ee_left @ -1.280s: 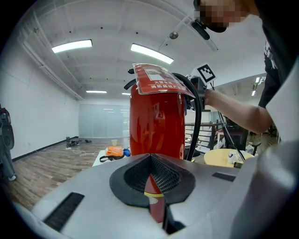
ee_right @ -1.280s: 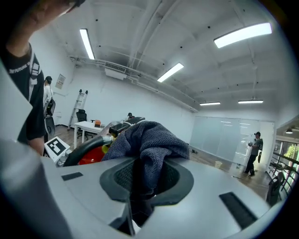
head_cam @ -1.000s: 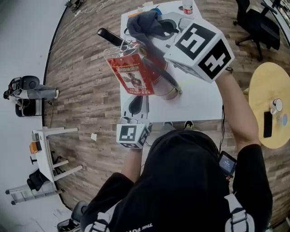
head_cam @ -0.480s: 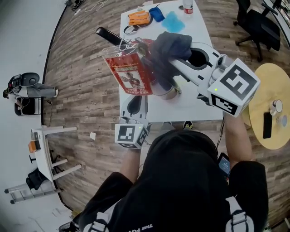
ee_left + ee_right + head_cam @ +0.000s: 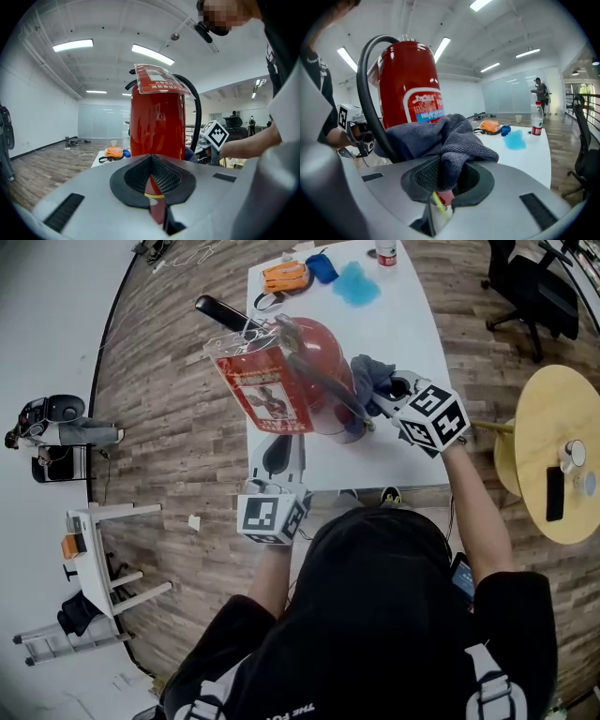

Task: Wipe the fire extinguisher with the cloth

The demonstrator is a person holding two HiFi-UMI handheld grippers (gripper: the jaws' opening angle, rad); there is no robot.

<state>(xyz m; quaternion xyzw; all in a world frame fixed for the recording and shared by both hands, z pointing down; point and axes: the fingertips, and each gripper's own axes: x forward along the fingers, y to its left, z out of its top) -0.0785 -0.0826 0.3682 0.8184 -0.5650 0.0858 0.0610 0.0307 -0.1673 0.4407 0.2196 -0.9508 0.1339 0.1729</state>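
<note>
Two grippers: you hold one in each hand, and each has its own job.
Right gripper: it is clenched on the soft grey-blue cloth. One fold is pinched between the jaws and the rest bunches out in front.
Cloth spot: it sits right against the low right side of the tall red metal fire extinguisher and looks to be touching it.
Fire extinguisher: it stands upright on the white counter, near your edge. A black rubber hose bends down its side, and a red and white tag in a clear sleeve hangs at the top.
Left gripper: its jaws are closed together with nothing between them that I can see. The tips sit at the foot of the extinguisher on your side.
How to wipe: press the bunched part flat on the red wall and slide in long, slow strokes. Squeeze hard so the fold does not slip out.
Steady it: I think a push from the right could tip the extinguisher, so brace the foot with the left gripper.
Watch out: the hose is just beside the cloth and could snag it.
</note>
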